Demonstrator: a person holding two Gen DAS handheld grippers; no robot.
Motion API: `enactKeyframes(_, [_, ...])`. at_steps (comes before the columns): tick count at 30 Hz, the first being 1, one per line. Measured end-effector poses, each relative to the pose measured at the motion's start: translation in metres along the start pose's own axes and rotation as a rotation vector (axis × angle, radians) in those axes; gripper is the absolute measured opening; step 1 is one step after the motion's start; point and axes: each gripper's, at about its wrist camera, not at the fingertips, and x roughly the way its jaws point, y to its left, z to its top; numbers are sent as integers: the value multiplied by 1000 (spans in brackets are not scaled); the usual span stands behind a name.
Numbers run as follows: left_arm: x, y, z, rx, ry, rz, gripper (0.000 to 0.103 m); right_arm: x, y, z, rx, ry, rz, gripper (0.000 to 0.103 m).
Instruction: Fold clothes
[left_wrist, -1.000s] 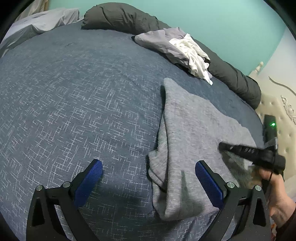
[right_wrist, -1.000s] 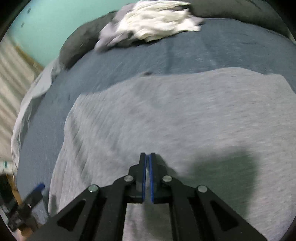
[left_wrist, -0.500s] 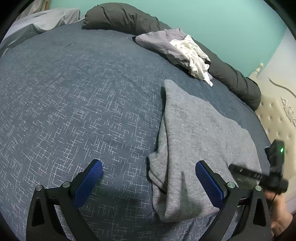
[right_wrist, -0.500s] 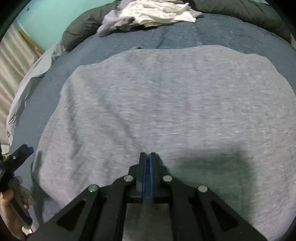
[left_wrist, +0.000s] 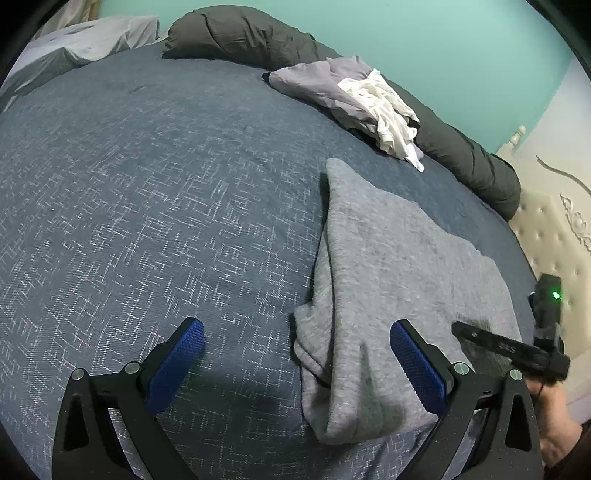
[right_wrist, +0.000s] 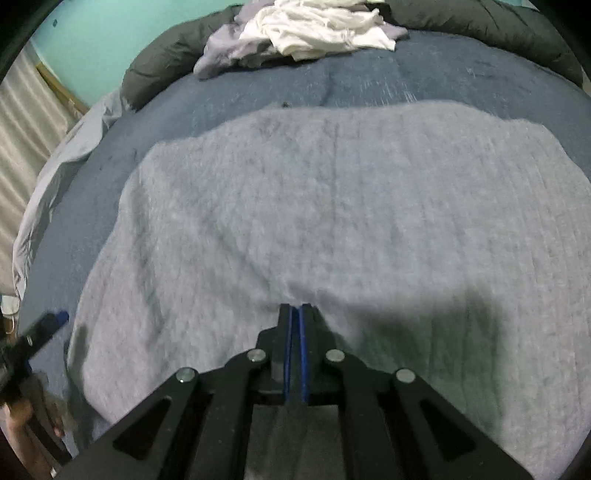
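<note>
Grey sweater (left_wrist: 384, 295) lies spread on the dark blue bed (left_wrist: 147, 184), filling the lower right of the left wrist view and nearly the whole middle of the right wrist view. Seen from the left, its long axis runs from a rounded, doubled-over end at the bottom of the frame up to a narrow tip near the centre, leaning slightly left. A loose fold bunches along its left edge.

The left tool (left_wrist: 295, 354) hovers wide open above the bed, gripping nothing; the sweater's bunched edge sits between its blue pads (left_wrist: 415, 362), nearer the right one. The right tool (right_wrist: 294, 332) is closed, its pads pressed together with their tips against the cloth near its lower edge. Whether any fabric is pinched between them I cannot tell. In the left view that same tool shows at the right edge of the frame, over the sweater's far side, with the person's hand (left_wrist: 554, 417) behind it.

A heap of white and lilac clothes (left_wrist: 373, 99) waits in the upper right, well apart, against a dark rolled duvet (left_wrist: 461, 147).

To my eye the left tool is the nearer one to the bunched edge, so the next fold likely starts there, carried across the long axis toward the right.
</note>
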Motion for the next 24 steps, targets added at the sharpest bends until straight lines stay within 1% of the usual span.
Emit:
enactKeyframes(5, [2, 5, 1, -12, 2, 3, 103, 15, -6, 32, 39, -5, -21, 1])
enactKeyframes(10, [2, 3, 1, 3, 6, 6, 103, 6, -25, 55, 119, -31, -33, 1])
enactKeyframes(12, [2, 5, 0, 2, 9, 6, 103, 11, -28, 66, 141, -14, -32, 1])
enactKeyframes(17, [0, 9, 0, -8, 8, 4, 103, 24, -34, 95, 153, 32, -47, 1])
enactKeyframes(21, [-3, 12, 0, -16, 1, 4, 103, 47, -32, 124, 168, 23, -51, 1])
enactKeyframes(24, [-4, 14, 1, -18, -2, 6, 103, 49, -38, 136, 166, 11, -59, 1])
